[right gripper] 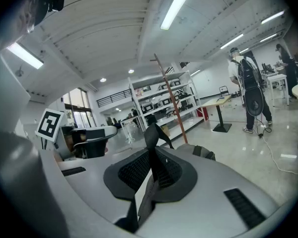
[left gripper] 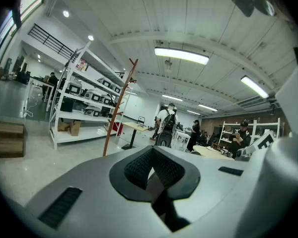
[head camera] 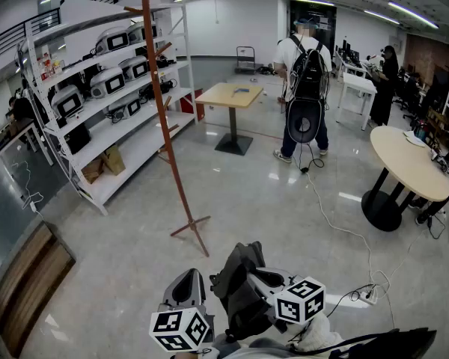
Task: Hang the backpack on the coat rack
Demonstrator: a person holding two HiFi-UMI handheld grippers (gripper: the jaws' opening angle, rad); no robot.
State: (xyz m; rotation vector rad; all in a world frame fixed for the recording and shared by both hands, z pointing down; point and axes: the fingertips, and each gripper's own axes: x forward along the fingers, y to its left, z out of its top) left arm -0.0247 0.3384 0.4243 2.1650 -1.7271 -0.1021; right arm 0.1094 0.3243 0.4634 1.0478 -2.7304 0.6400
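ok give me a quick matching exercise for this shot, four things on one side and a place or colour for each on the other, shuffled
1 coat rack
2 backpack
3 square table
4 round table

a right edge, pale top
b bottom of the head view, dark grey
c upright beside the white shelves
d mid-room, yellowish top

Pairs: 1c, 2b, 3d, 4a

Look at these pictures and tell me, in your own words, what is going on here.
A person holds a gripper in each hand, with a dark backpack hanging between them. The right gripper is shut on a strap of it, and the left gripper looks shut on another dark strip. The wooden coat rack stands ahead, bare; the backpack is not yet hung.
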